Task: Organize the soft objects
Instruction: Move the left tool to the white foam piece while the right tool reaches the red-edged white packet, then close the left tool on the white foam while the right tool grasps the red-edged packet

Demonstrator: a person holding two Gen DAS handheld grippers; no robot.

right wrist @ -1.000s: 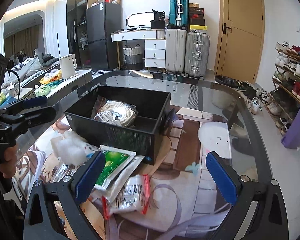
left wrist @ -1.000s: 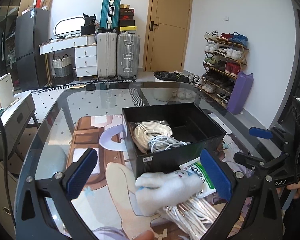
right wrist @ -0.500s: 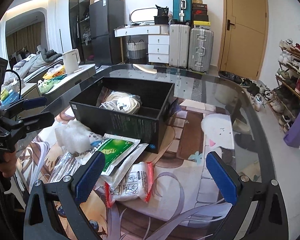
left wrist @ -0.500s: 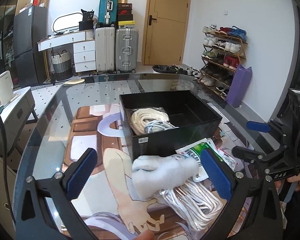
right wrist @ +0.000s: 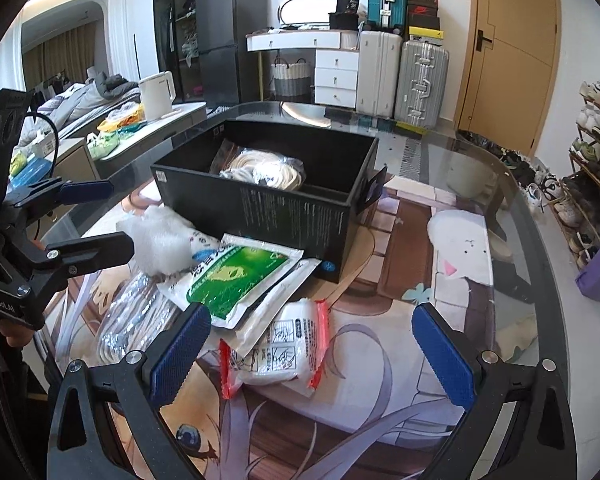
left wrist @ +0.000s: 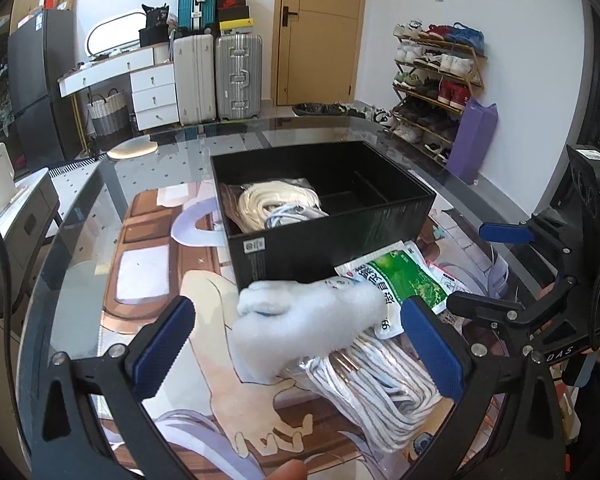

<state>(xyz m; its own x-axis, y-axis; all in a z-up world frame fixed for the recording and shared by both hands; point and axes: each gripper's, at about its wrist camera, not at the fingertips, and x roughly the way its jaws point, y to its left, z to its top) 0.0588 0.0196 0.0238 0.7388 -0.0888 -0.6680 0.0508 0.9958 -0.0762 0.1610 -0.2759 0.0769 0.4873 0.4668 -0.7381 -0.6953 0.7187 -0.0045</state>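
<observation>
Black box point(left wrist: 332, 240), cream rope point(left wrist: 276, 204) inside it, fluffy white cotton point(left wrist: 304, 328), green and white packet point(right wrist: 236, 276), white packet with red ends point(right wrist: 276, 352), white striped cords in a clear bag point(left wrist: 380, 384), blue pads on black tools, cartoon picture in brown, peach and purple under the glass desk point(right wrist: 500, 184).

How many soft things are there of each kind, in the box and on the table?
Rope bundles: 2, one in the box, one on the table
White fluffy wad: 1
Green packet: 1
Red-edged white packet: 1
Total: 5
</observation>
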